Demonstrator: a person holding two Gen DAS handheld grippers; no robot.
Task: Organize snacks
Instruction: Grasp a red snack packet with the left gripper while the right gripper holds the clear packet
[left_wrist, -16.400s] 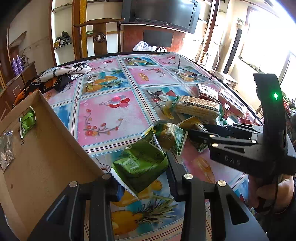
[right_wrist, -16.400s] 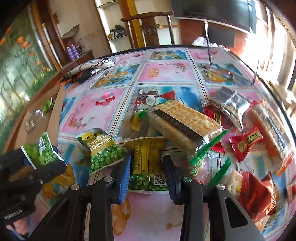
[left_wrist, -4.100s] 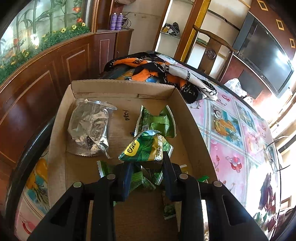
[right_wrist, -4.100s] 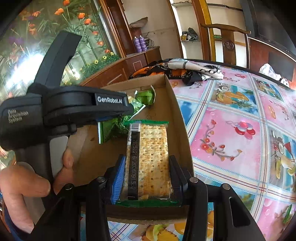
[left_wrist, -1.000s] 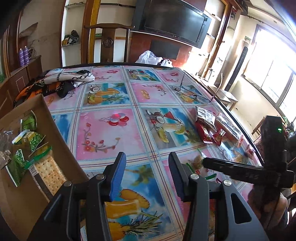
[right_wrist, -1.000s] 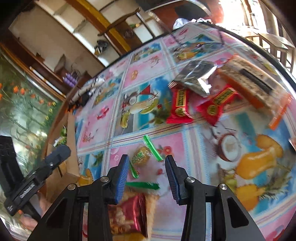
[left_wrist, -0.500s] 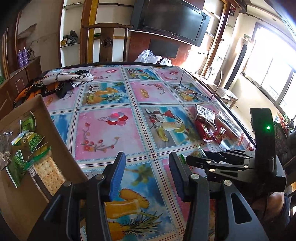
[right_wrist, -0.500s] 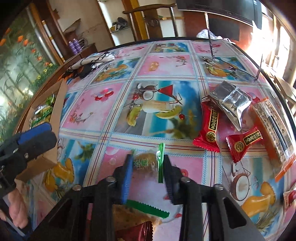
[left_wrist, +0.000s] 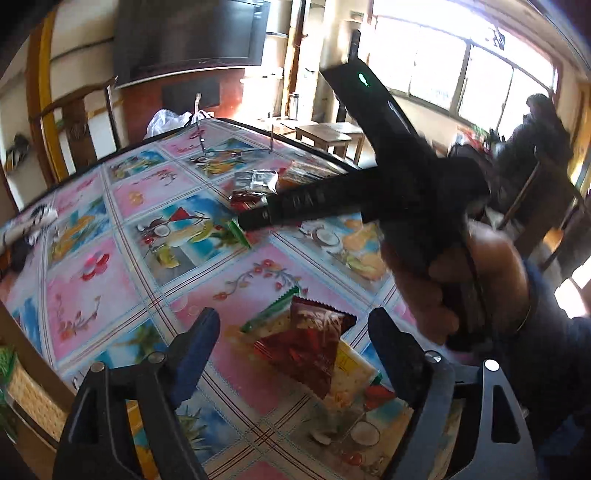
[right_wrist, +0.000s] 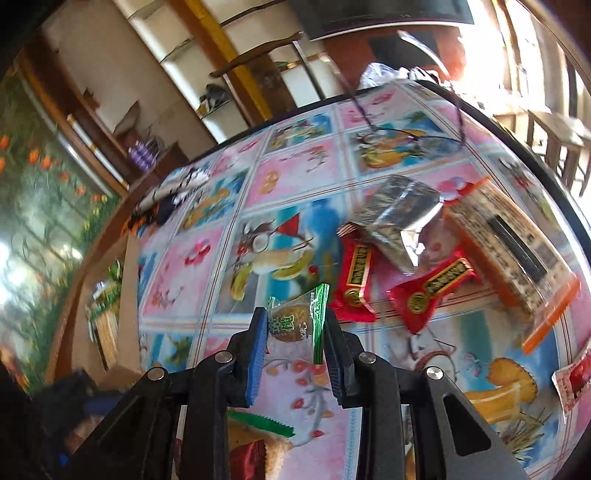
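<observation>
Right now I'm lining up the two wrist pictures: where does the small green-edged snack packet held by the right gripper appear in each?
Left wrist view: the green-edged snack packet shows only as a green edge at the tip of the right gripper, left of centre.
Right wrist view: the packet sits low in the middle, clamped between both pads.
Shared landmark: the silver foil pouch, beyond the packet in both.

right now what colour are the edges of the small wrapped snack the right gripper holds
Green, on a clear wrapper; clearest in the right wrist view.
</observation>
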